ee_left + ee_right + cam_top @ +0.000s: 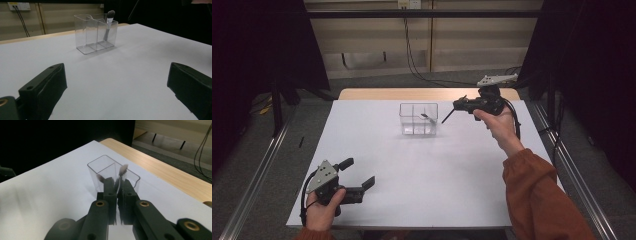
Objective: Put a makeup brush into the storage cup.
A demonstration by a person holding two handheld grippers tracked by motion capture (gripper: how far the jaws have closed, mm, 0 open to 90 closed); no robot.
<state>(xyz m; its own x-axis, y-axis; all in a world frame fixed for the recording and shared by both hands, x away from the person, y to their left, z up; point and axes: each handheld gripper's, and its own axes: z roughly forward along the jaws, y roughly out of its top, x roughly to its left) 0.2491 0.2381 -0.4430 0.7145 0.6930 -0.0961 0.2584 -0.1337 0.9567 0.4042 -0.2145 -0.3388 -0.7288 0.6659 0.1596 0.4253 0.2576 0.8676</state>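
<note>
Brushes are the work in hand. In the high view, a clear organizer (pixel 418 119) stands on the white counter (pixel 422 175) toward its far side, with one makeup brush (pixel 428 117) leaning in its right compartment. The right gripper (pixel 458 105) hangs in the air just right of the organizer, its jaws closed on a second, thin dark brush (pixel 448 116) that slants down toward the organizer without touching it. The left gripper (pixel 360 176) rests on the near left of the counter, well apart from the organizer, with its jaws spread wide and nothing between them.

From the left gripper view, the two black jaws stand far apart over bare counter; beyond them the organizer (pixel 96 33) shows three compartments, the brush (pixel 108 25) standing bristles-up in the rightmost.

From the right gripper view, the jaws are pinched narrow on the held brush (pixel 121 175), whose bristle tip rises above them in front of the organizer (pixel 110 171).
</note>
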